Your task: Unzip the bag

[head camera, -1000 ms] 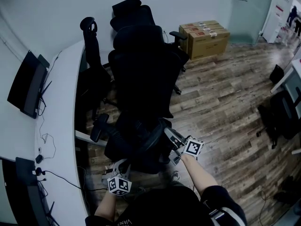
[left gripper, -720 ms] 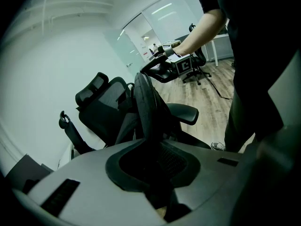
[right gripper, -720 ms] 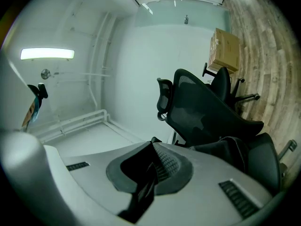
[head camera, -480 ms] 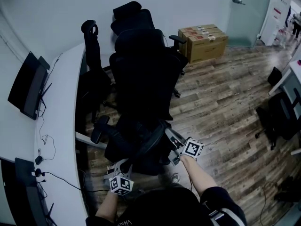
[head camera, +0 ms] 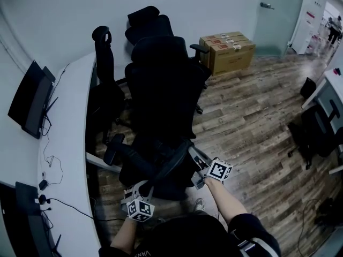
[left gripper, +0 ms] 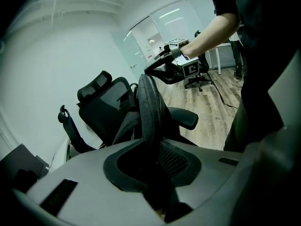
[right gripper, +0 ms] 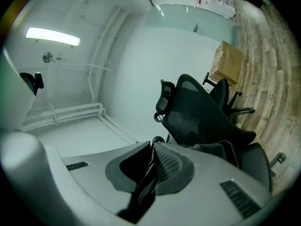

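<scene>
The left gripper [left gripper: 155,173] is clenching its jaws on a thick fold of the black bag [left gripper: 149,108], whose zip edge is rising out of the jaws toward the right gripper [left gripper: 170,70]. That gripper's jaws are pressing together on a thin dark strip [right gripper: 142,185], probably the zip pull, though I am not telling it from a strap with certainty. The bag is standing on the seat of the nearest chair [head camera: 163,84], at the seat's front edge, just ahead of the person. The strip is looking thin enough to be slipping out under a sharp tug, and if it is a strap and not the pull, the zip is going nowhere. The chair, likely on castors, may be rolling away under a pull. The left gripper is angling down into the bag, close to the body, while the right forearm [head camera: 228,199] is reaching forward, gripper roughly level.
</scene>
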A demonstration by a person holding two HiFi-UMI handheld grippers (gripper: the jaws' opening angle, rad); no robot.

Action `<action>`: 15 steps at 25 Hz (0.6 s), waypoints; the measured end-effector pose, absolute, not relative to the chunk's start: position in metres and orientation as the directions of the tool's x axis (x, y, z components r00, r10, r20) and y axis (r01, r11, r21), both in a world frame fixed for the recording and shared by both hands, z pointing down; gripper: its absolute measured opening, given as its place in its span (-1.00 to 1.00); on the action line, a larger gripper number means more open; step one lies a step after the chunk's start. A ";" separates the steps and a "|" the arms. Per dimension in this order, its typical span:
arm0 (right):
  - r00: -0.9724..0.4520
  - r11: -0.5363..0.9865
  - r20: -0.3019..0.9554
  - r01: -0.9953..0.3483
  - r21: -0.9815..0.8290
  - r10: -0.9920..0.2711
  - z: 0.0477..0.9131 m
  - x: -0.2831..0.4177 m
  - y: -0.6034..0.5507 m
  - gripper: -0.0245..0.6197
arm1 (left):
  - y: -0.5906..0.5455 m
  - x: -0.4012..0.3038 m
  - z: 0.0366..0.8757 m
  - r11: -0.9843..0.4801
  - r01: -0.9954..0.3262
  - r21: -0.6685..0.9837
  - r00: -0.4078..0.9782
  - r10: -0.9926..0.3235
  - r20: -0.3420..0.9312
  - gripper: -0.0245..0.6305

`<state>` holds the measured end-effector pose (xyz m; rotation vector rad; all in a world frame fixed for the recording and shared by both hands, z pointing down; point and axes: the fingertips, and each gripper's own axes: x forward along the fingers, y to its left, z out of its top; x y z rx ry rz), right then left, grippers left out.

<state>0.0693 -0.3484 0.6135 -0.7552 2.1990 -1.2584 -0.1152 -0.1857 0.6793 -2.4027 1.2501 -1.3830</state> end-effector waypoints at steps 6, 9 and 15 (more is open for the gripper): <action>-0.696 0.396 -0.123 -0.246 -0.885 -0.707 0.607 0.065 -0.333 -0.78 | -0.180 -0.120 0.679 -0.671 -0.605 -0.428 0.288 -0.686 0.669 -0.62; -0.693 0.387 -0.095 -0.278 -0.879 -0.714 0.605 0.060 -0.322 -0.78 | -0.176 -0.122 0.677 -0.679 -0.612 -0.406 0.314 -0.680 0.662 -0.56; -0.662 0.368 -0.046 -0.356 -0.859 -0.748 0.603 0.054 -0.300 -0.75 | -0.173 -0.122 0.665 -0.691 -0.626 -0.360 0.391 -0.678 0.622 -0.45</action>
